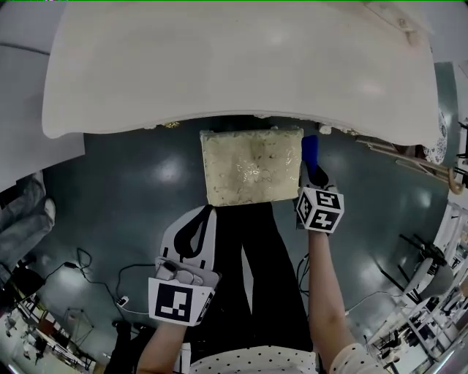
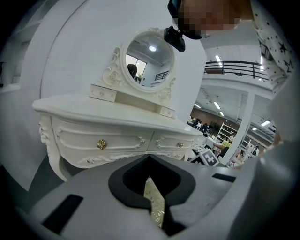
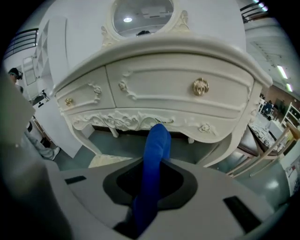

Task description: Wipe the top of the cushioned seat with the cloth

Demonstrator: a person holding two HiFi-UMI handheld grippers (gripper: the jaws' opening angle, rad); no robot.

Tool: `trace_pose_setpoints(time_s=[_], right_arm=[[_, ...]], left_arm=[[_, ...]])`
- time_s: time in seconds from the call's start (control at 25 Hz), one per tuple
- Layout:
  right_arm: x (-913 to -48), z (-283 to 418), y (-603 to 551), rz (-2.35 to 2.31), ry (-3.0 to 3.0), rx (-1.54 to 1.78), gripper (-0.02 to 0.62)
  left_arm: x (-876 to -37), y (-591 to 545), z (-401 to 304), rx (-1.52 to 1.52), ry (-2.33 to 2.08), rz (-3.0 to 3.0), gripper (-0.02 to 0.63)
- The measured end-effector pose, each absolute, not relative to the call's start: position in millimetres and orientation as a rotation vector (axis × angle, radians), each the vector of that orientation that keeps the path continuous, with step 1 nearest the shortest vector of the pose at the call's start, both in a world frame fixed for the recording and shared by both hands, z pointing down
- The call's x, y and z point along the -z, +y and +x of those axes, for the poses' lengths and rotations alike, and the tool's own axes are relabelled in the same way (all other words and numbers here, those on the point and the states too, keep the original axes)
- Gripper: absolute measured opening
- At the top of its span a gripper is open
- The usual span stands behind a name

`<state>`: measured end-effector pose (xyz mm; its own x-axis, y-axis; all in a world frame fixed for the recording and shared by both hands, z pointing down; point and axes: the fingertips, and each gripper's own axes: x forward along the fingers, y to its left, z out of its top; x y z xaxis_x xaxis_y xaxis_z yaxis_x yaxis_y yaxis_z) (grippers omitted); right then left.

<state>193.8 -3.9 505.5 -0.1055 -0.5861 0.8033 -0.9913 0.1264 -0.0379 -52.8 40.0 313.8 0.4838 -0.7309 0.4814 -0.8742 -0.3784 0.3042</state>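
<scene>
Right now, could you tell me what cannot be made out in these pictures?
Seat legs: head view, hidden beneath its top.
Cloth size: right gripper view, its lower end disappears between the jaws.
Mirror top: right gripper view, cut off by the upper edge.
Seat top: left gripper view, only a sliver past the jaws.

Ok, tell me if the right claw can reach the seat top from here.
Probably yes. The right claw, shut on the blue cloth, hangs at the cushioned seat's right edge with nothing between; the dressing table borders only its far edge.

no readable text, labels or numbers anywhere
</scene>
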Motion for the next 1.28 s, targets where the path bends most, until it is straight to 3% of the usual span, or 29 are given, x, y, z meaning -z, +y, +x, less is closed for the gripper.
trace_pose_setpoints(time_s=[0.44, 0.6, 0.72, 1.28], right_arm=[[-601, 220, -21, 1.498, -1.656, -0.841, 0.063], [-608, 222, -26, 1.499, -1.652, -0.839, 0.063], [-614, 222, -26, 1.494, -1.641, -0.836, 0.063], [-643, 218, -26, 1.496, -1.594, -0.859, 0.063]], left_arm=[[-349, 41, -28, -0.439, -1.122, 2.116, -0.003], [-348, 12, -32, -0.509, -1.056, 2.265, -0.003], [-367, -2, -28, -0.37, -1.117, 2.185, -0.003], [-449, 47, 1, -0.415, -1.125, 2.075, -0.003]])
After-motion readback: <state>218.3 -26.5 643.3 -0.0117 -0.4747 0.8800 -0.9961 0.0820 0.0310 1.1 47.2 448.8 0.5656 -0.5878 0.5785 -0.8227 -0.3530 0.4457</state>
